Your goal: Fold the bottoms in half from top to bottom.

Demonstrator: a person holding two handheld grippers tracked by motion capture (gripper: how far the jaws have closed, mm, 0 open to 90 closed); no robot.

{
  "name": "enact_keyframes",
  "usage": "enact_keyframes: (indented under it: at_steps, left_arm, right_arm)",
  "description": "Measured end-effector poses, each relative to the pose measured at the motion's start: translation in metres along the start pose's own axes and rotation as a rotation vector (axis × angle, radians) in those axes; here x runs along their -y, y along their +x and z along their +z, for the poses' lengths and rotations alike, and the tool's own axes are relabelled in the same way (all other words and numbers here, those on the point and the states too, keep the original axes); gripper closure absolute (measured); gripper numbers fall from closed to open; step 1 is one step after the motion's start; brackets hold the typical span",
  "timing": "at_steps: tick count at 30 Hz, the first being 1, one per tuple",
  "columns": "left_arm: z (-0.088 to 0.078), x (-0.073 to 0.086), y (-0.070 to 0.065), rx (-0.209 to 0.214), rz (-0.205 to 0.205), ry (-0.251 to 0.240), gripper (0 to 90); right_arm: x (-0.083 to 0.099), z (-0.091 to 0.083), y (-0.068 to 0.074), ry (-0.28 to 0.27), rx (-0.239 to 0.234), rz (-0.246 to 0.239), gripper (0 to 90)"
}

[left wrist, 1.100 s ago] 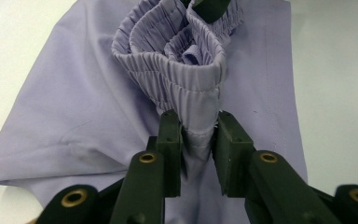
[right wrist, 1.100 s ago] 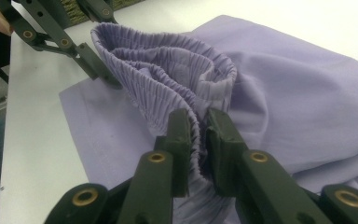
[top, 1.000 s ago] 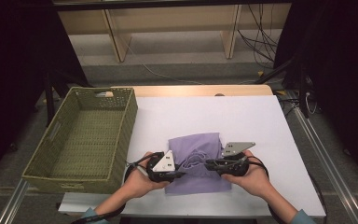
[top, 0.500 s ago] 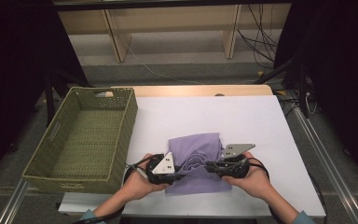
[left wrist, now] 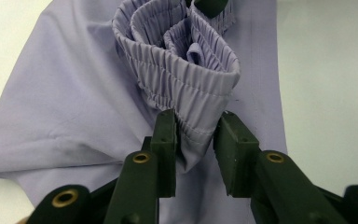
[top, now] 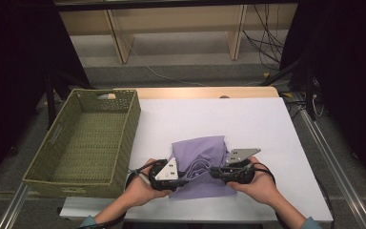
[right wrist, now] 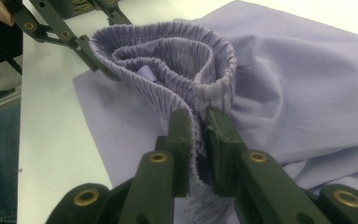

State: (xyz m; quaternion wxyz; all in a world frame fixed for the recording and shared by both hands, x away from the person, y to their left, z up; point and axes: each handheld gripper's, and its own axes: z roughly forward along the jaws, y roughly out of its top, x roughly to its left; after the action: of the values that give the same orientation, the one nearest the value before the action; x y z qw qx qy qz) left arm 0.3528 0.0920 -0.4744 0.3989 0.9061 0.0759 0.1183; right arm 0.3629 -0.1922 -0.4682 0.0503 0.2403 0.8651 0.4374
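1. Item: lilac garment (top: pixel 198 160), soft knit with a gathered elastic waistband (left wrist: pixel 186 84). Location: near edge of the white table (top: pixel 267 129), between the two hands, partly folded, waistband bunched into a loose coil at the near side.

2. Left gripper (left wrist: pixel 196 140): its jaws have just been opening a little. The waistband edge lies between them; the left pad touches the cloth, the right pad stands just off it. Grip judged slack, not a firm pinch.

3. Right gripper (right wrist: pixel 198 135): jaws pressed together on the ribbed waistband, cloth squeezed flat between the pads. In the high view it sits at the garment's right (top: pixel 214 172).

4. Handling: judged light, limp and stretchy. It will sag and drape from any single hold; the elastic will spring back when let go. Not fragile, not slippery against the pads.

5. Where to hold: the thick stitched waistband, at two points well apart, gives the surest purchase. The thin body cloth would likely slide or bunch.

6. Adjacent: green wicker basket (top: pixel 83 138), empty, standing left of the garment, apart from it.
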Motion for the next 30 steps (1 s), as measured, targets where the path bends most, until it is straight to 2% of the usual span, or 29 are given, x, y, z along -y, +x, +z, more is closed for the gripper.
enact_keyframes:
  at_steps: [30]
  left_arm:
    - [-0.006, 0.002, -0.011, 0.023, 0.014, 0.013, 59.2]
  right_arm:
    - [0.006, 0.0, 0.013, 0.045, -0.056, -0.014, 79.9]
